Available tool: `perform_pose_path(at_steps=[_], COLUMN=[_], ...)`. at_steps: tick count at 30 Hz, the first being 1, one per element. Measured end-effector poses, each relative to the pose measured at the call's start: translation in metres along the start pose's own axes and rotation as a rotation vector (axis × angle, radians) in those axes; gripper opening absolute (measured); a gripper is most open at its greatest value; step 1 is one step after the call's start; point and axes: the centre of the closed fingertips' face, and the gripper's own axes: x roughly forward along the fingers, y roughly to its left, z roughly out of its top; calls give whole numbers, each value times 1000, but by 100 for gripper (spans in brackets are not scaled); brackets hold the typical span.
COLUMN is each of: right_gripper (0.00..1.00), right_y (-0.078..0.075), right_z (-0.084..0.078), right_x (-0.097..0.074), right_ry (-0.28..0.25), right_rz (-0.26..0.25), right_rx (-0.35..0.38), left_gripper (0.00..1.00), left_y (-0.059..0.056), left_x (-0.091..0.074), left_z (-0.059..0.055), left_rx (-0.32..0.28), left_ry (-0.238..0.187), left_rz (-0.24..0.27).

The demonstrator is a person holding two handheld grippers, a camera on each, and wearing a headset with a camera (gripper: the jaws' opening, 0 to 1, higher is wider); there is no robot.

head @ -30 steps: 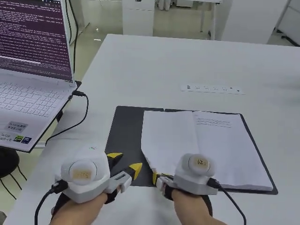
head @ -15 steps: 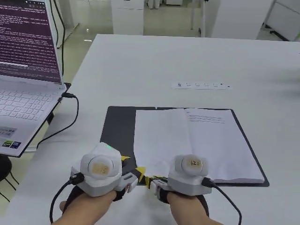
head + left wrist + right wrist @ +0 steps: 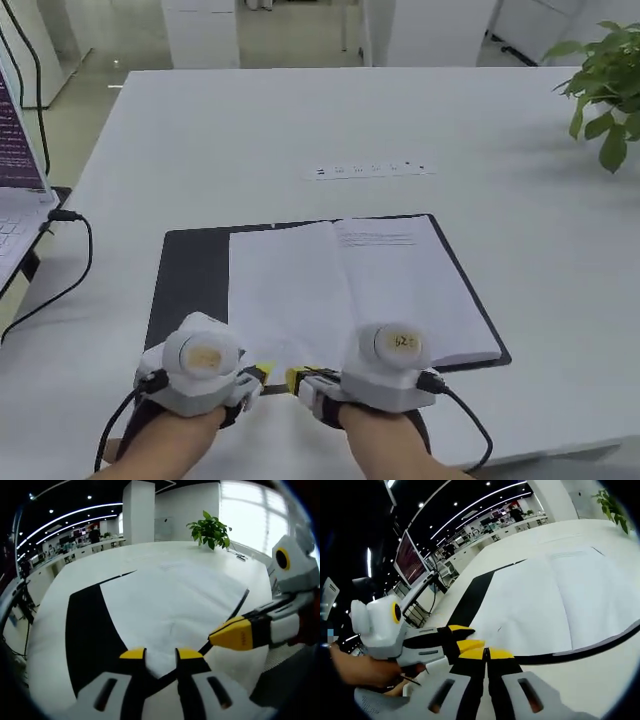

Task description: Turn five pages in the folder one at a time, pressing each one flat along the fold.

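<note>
The open black folder with white pages [image 3: 190, 280] lay flat on the white table [image 3: 300, 120]. At its near edge, the left gripper [image 3: 161, 654] stood slightly parted, gripping nothing. The right gripper [image 3: 485, 654] was closed tip to tip, empty.

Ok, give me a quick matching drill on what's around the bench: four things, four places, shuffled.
Things:
1 folder
2 power strip
3 plant
4 laptop

Places:
A far right
B far left
C lying open at the near edge
D just past the folder

Pairs: 1-C, 2-D, 3-A, 4-B
</note>
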Motion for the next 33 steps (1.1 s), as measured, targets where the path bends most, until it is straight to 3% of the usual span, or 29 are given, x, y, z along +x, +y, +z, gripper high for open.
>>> perform_pose_path(at_steps=[2,7,10,15,18,27,33], right_gripper=[0,0,0,0,0,0,0], right_y=[-8,-31,-46,-64,-75,-87,-101], right_z=[7,24,35,53,64,93,103], right_x=[-5,-12,-15,-16,-11,15,34], right_ry=[-24,-78,-104,-131,-145,-137,-120], right_rz=[-12,-44,-62,-72,-77,-45,-45], right_rx=[23,66,94,106,108,61,72], left_gripper=[21,16,15,15,15,14,14], left_y=[1,5,6,6,5,5,6], left_x=[1,1,0,1,1,1,1], left_z=[-6,-1,-2,-2,-2,-2,-3], left_rx=[-33,-5,-34,-44,-49,-86,-78], left_ry=[-1,-46,-76,-87,-79,-91,-105], left_rz=[17,40,43,52,59,82,80])
